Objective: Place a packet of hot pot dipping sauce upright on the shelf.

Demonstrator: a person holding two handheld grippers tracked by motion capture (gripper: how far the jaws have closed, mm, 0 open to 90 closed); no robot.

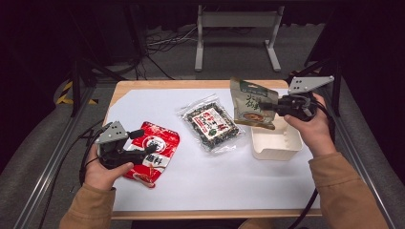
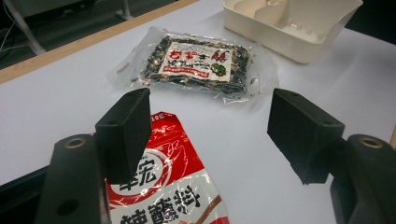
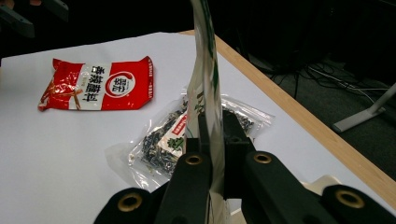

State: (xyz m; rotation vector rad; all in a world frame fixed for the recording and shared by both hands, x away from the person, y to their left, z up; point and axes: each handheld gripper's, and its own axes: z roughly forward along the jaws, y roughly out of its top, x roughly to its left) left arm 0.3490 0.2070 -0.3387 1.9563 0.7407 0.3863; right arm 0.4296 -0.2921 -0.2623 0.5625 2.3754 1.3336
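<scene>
- The right claw [image 1: 265,106] is clenched on a green and white pouch [image 1: 252,102] and holds it in the air, above the far edge of the cream tray [image 1: 277,143].
- In the right gripper view the pouch [image 3: 205,88] stands on its edge, thin, pinched flat between the two black jaws.
- The cream tray stands on the white sheet [image 1: 215,176] at the right side of the worktop [image 1: 143,85], just under the right hand [image 1: 313,125].
- The left claw [image 1: 143,141] is released; its jaws stand wide apart with nothing between them.
- It hovers over the near part of the red packet [image 1: 155,152], which lies flat on the white sheet at the left.
- In the left gripper view the red packet [image 2: 168,196] is below the left jaw, and I cannot tell if the jaw touches it.
- A clear bag of dark dried food [image 1: 212,125] with a red and white label lies flat in the middle, between the red packet and the tray, apart from both.
</scene>
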